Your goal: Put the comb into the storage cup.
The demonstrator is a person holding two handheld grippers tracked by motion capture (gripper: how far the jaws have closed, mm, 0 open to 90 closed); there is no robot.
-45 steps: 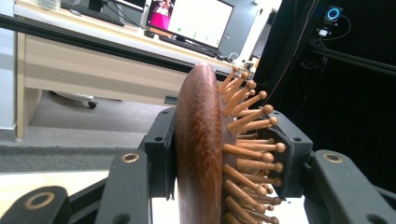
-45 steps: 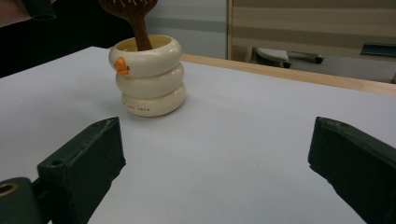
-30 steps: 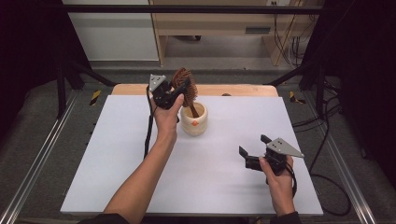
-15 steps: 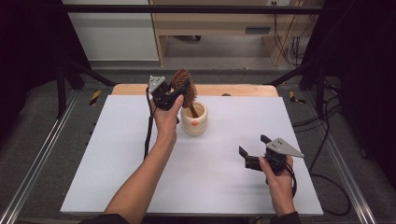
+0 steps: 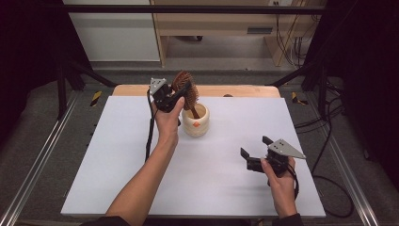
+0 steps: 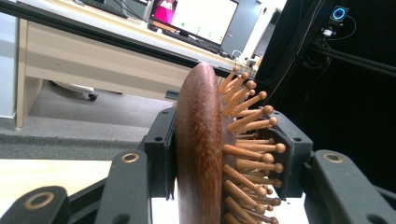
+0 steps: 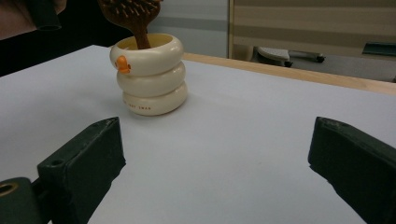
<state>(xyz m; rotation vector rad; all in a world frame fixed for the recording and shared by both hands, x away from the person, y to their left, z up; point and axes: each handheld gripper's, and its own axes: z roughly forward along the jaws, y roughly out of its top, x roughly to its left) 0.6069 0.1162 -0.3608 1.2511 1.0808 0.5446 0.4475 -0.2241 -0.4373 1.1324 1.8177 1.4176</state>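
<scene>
A dark wooden hairbrush (image 5: 184, 88) with knobbed wooden bristles stands tilted, its handle down inside a cream ringed cup (image 5: 195, 121) with a small orange duck mark. My left gripper (image 5: 180, 92) is shut on the brush head; in the left gripper view the pads press the brush (image 6: 205, 154) from its back and its bristle side. My right gripper (image 5: 254, 149) rests low on the white table at the right, open, nothing between its jaws. In the right gripper view the cup (image 7: 149, 74) stands ahead to the left with the brush handle (image 7: 138, 33) in it.
The white table top (image 5: 117, 160) has a wooden strip (image 5: 235, 90) along its far edge. Metal rails run along both sides. Black cables (image 5: 149, 136) trail from the left gripper across the table. Desks and a monitor stand beyond.
</scene>
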